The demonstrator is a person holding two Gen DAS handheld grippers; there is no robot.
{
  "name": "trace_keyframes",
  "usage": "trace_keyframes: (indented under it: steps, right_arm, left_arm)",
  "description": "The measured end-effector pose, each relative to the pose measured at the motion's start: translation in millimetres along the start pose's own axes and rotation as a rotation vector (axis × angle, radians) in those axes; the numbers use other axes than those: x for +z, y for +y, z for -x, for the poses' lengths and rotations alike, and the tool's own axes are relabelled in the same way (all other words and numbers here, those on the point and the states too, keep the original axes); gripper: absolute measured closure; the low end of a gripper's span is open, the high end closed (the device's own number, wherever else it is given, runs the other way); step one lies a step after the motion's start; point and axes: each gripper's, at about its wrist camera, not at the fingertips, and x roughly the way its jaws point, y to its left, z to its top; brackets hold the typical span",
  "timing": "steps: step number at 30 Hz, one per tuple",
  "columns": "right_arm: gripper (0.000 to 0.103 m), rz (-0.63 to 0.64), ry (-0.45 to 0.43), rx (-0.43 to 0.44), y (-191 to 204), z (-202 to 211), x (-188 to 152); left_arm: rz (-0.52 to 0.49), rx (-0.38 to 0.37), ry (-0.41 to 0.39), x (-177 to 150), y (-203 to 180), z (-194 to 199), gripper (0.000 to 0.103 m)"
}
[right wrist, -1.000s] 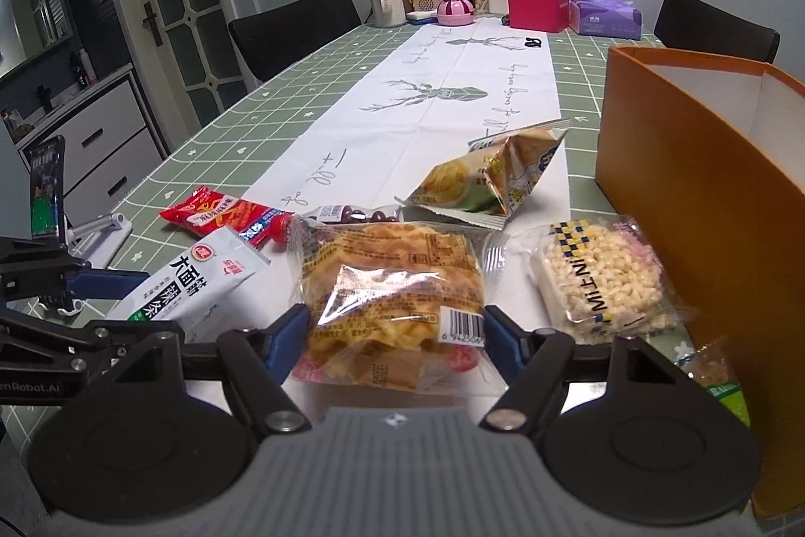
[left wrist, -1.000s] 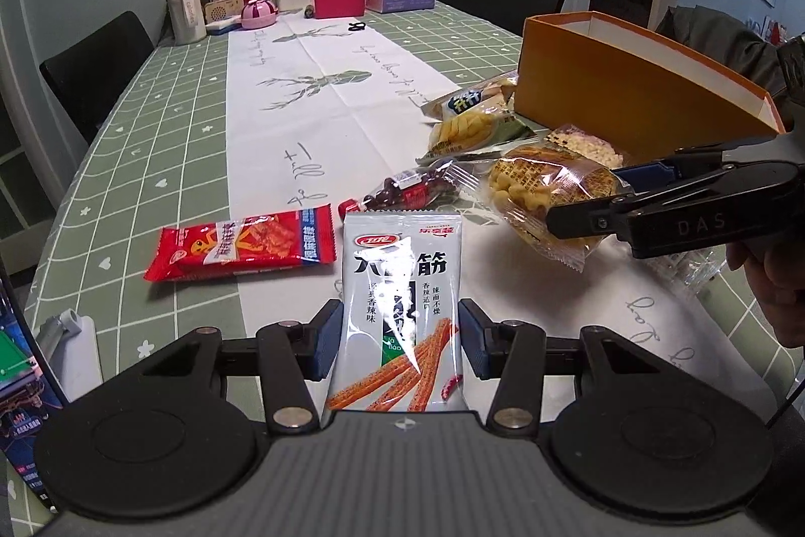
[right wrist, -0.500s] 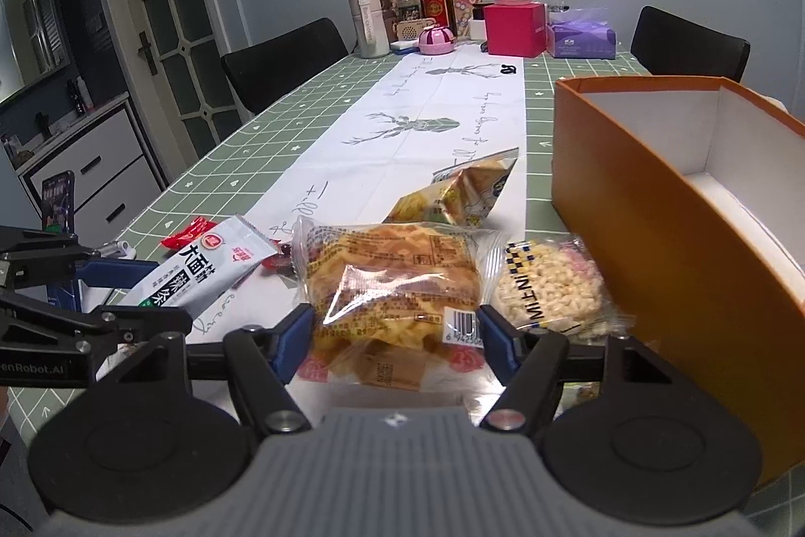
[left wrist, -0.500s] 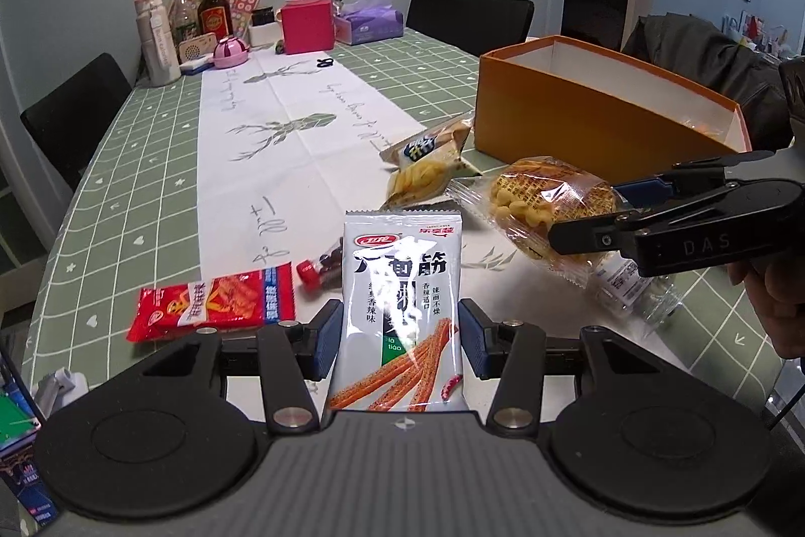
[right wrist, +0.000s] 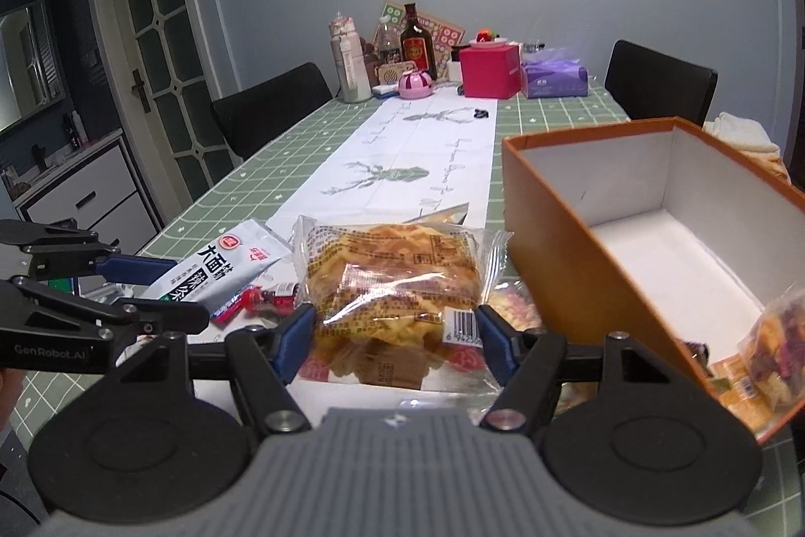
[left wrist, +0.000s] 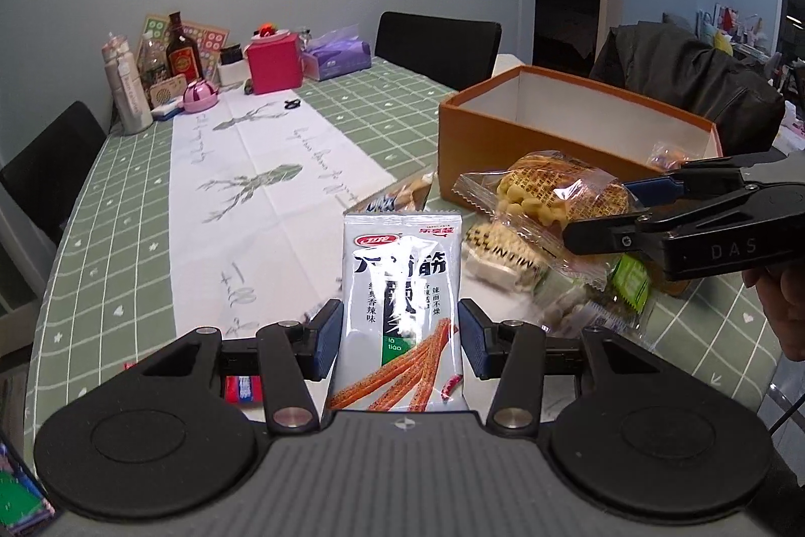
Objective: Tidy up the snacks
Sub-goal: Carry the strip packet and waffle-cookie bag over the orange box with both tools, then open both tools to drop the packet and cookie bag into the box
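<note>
My left gripper (left wrist: 400, 335) is clamped on a white spicy-strip packet (left wrist: 402, 300), which stands upright between my blue pads, lifted clear of the table (left wrist: 126, 195). My right gripper (right wrist: 395, 338) has just been closing its jaws and now pinches a clear bag of golden waffle biscuits (right wrist: 392, 280) by its sides, barcode toward me, held above the near end of the table. Seen from my left side, that bag hangs in front of the near wall of the orange box (left wrist: 508, 144); under it, on the table, lie a puffed-rice bar (left wrist: 495, 252) and a green-labelled clear packet (left wrist: 621, 285), blurred. A red packet (right wrist: 251, 300) lies by the near left edge, below my left fingers (right wrist: 136, 267). The orange box sits along the right edge with its top open; its white floor is bare except for a bag of mixed snacks (right wrist: 765, 346) in the near corner. A white runner with deer prints (right wrist: 402, 169) goes down the middle of the green checked cloth. At the far end stand a dark bottle (right wrist: 415, 44), a pink box (right wrist: 490, 71) and a purple tissue pack (right wrist: 553, 79), with black chairs (right wrist: 274, 109) along both sides.
</note>
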Motion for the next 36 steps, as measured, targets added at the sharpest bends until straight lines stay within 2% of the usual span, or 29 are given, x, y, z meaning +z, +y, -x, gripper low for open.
trace_keyframes:
  steps: [9, 19, 23, 29, 36]
  right_arm:
    - [0.036, -0.004, -0.079, -0.052, -32.7, 33.2, 16.0]
    - [0.036, -0.025, -0.12, -0.148, -87.4, 52.3, 29.7]
    - [0.036, -0.032, -0.101, -0.187, -111.1, 48.8, 37.3]
    - [0.037, -0.034, -0.057, -0.244, -142.3, 37.5, 46.1]
    - [0.037, -0.049, 0.032, -0.258, -171.9, 16.8, 53.5]
  left_arm:
    - [-0.035, -0.048, -0.042, 38.4, -26.8, -16.0, 0.047]
    - [-0.018, -0.165, -0.076, 84.4, -69.5, -51.4, 0.047]
    - [-0.024, -0.194, -0.08, 102.0, -83.2, -68.8, 0.047]
    - [-0.031, -0.2, -0.044, 124.3, -103.6, -97.3, 0.047]
    - [-0.012, -0.19, 0.062, 139.8, -121.0, -135.4, 0.047]
